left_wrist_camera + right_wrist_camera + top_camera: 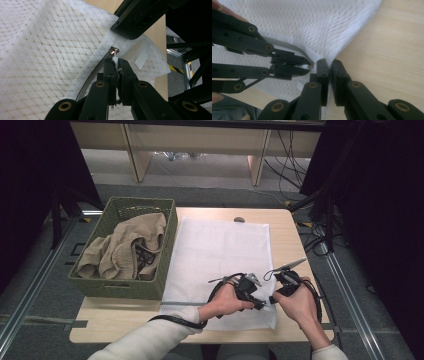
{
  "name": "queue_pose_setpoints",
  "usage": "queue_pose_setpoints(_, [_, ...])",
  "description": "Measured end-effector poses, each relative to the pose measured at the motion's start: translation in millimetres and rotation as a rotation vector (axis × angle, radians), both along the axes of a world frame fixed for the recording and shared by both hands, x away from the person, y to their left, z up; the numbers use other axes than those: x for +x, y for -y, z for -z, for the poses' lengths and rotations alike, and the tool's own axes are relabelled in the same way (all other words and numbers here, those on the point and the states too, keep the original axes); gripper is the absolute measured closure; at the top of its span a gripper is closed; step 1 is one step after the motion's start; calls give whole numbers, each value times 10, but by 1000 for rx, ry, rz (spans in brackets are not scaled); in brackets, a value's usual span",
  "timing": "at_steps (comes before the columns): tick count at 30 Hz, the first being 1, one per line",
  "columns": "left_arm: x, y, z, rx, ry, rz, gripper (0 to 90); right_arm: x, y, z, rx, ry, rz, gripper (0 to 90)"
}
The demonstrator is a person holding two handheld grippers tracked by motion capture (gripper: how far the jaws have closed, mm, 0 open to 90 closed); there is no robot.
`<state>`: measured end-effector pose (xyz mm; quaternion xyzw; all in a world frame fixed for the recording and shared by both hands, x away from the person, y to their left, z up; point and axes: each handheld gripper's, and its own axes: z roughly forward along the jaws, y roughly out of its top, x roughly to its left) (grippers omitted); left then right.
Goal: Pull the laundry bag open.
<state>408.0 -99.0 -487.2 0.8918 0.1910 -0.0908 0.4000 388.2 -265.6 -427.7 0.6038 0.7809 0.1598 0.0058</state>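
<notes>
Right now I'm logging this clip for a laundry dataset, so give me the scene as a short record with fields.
surface: wooden table
main item: white mesh laundry bag, lying flat
left gripper: shut on the zipper pull at the bag's near corner
right gripper: shut on the bag's corner fabric beside it
basket: green, left of the bag
basket contents: beige garment

Item count: one white mesh laundry bag (220, 255), fitted with one zipper pull (115, 52); one green woven basket (165, 265); one beige garment (127, 247) inside that basket; two tongs, left tongs (261, 305) and right tongs (272, 299); one tabletop (290, 230).
</notes>
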Motion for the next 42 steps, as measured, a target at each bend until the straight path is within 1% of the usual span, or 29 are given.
queue_pose_setpoints(1, [-1,-6,-9,10,11,2,862,1,8,-4,-3,9,-13,867])
queue_pose_setpoints(2, [-4,-9,-11,5,5,2,863,2,15,-5,-16,19,-12,867])
queue_pose_setpoints(3, [-5,-21,-14,2,-3,-7,863,2,20,-6,-13,15,-8,867])
queue_pose_setpoints(4, [-17,-28,-21,13,1,-6,863,0,19,-6,-12,12,-5,867])
queue_pose_setpoints(5, [-30,-26,-21,9,12,-2,863,-4,13,-7,-15,8,-6,867])
queue_pose_setpoints(7, [-38,-29,-24,18,20,-4,863,-7,-4,1,-18,10,-12,867])
queue_pose_setpoints(8, [-32,-37,-29,28,19,-5,863,-6,-15,2,-21,-5,0,867])
queue_pose_setpoints(9, [-36,-36,-25,18,12,-9,863,3,-6,15,-21,10,-21,867])
queue_pose_setpoints(10, [-32,-43,-26,21,16,-8,863,5,-2,17,-22,8,-21,867])
queue_pose_setpoints(12, [-38,-54,-30,28,13,-15,863,0,8,13,-29,-9,-2,867])
queue_pose_setpoints(13, [-35,-62,-32,32,19,-14,863,-7,2,5,-27,-32,29,867])
queue_pose_setpoints(15, [-33,-78,-37,28,16,-11,863,5,26,28,-24,-5,6,867])
queue_pose_setpoints(16, [-35,-84,-36,27,16,-14,863,9,30,32,-24,-1,-4,867])
queue_pose_setpoints(18, [-31,-100,-34,29,17,-7,863,9,19,35,-26,-6,-5,867])
queue_pose_setpoints(21, [-50,-114,-29,33,11,-17,864,9,17,44,-35,-3,-2,867])
queue_pose_setpoints(22, [-50,-122,-31,37,14,-15,863,-3,-2,28,-33,-35,38,867])
queue_pose_setpoints(23, [-55,-128,-27,32,16,-21,864,10,24,48,-31,-16,11,867])
queue_pose_setpoints(24, [-59,-134,-32,35,18,-22,864,13,32,51,-29,-7,-5,867])
queue_pose_setpoints(26, [-61,-146,-39,31,23,-19,864,13,25,52,-36,-8,-5,867])
queue_pose_setpoints(31, [-64,-173,-54,39,28,-18,863,14,20,54,-28,-11,-6,867])
queue_pose_setpoints(33, [-68,-179,-55,44,30,-23,863,14,21,56,-36,-13,-2,867])
queue_pose_setpoints(34, [-69,-185,-56,42,26,-24,864,11,18,48,-34,-36,14,867])
queue_pose_setpoints(35, [-71,-190,-49,34,27,-28,863,22,46,72,-39,-7,-12,867])
queue_pose_setpoints(36, [-64,-202,-56,45,28,-25,863,8,22,51,-45,-42,38,867])
queue_pose_setpoints(37, [-66,-211,-54,38,26,-28,863,18,47,65,-41,-27,14,868])
queue_pose_setpoints(39, [-62,-228,-63,44,25,-31,863,21,53,65,-43,-24,12,867])
queue_pose_setpoints(41, [-59,-242,-62,37,26,-28,864,22,53,66,-47,-23,12,867])
queue_pose_setpoints(42, [-58,-252,-67,42,25,-29,864,25,59,70,-48,-9,-2,867])
